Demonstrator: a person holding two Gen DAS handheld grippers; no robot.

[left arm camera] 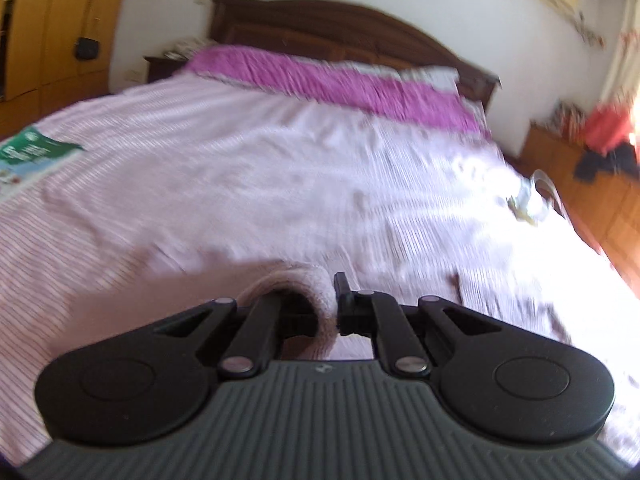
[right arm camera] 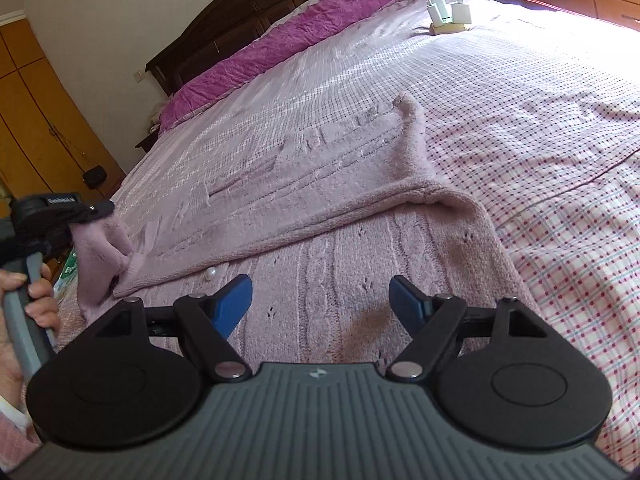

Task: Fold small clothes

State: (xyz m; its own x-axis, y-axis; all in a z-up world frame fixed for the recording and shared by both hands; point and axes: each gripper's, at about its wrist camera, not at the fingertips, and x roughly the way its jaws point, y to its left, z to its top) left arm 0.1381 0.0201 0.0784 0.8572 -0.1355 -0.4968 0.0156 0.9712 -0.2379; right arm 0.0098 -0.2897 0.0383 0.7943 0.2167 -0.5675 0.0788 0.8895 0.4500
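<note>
A fuzzy pale-pink knitted cardigan lies spread on the bed, one half folded over, with a pearl button near its front edge. My right gripper hovers just above the garment's near part, open, its blue pads wide apart and empty. At the left of the right wrist view my left gripper, held by a hand, is shut on the cardigan's sleeve end and lifts it. In the blurred left wrist view that pink sleeve bunches between the left gripper's fingers.
The bed carries a pink checked sheet and a purple blanket by a dark wooden headboard. White chargers lie at the far side. A green-and-white booklet rests on the left. Wooden wardrobes stand behind.
</note>
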